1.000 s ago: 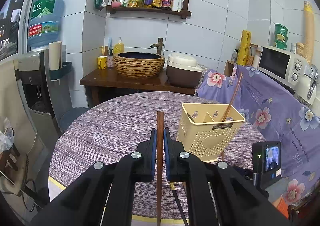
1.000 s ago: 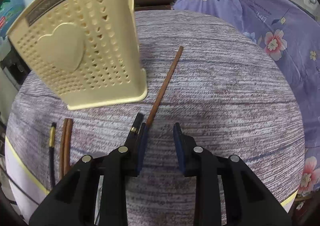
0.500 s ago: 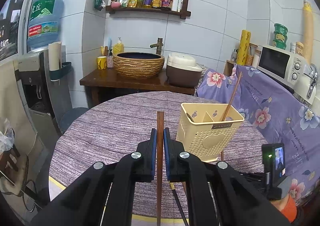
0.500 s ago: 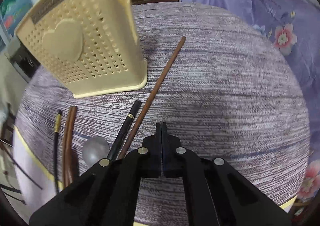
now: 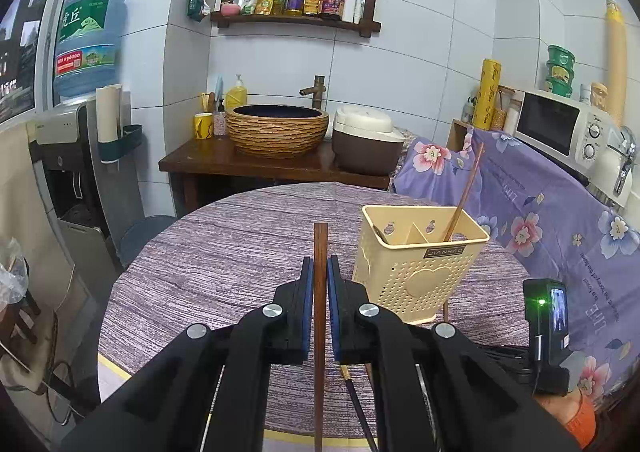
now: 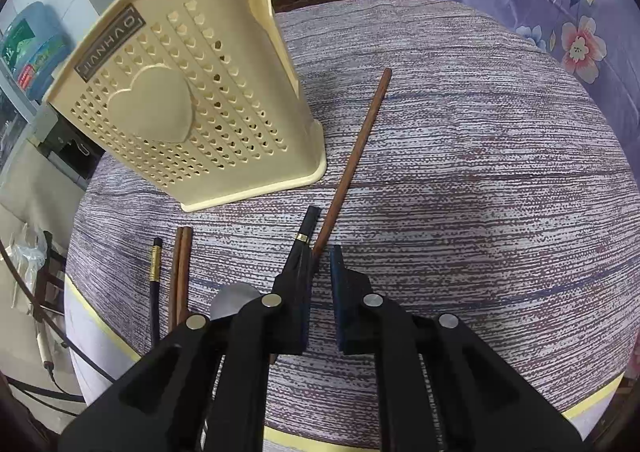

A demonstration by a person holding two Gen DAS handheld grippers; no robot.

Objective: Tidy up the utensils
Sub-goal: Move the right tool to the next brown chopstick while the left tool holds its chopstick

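My left gripper [image 5: 319, 284] is shut on a brown wooden chopstick [image 5: 320, 248], held upright above the round table, left of the cream utensil holder [image 5: 420, 272]. One brown chopstick [image 5: 464, 196] stands in the holder's right compartment. My right gripper [image 6: 320, 268] is open, low over the table in front of the holder [image 6: 192, 108]. A brown chopstick [image 6: 352, 164] and a black chopstick [image 6: 306, 230] lie just ahead of its left finger. A brown pair [image 6: 180, 272] and another black chopstick [image 6: 155, 276] lie further left. A metal spoon bowl [image 6: 234, 298] shows behind the left finger.
The table has a purple striped cloth [image 6: 480, 192]; its front edge is near my right gripper. A floral-covered bench [image 5: 560, 220] with a microwave [image 5: 568, 128] stands to the right. A sink counter [image 5: 276, 164] and water dispenser [image 5: 76, 124] stand behind.
My right gripper was shut half a second ago and has now opened, nearer to the brown and black chopsticks. My left gripper holds its chopstick still.
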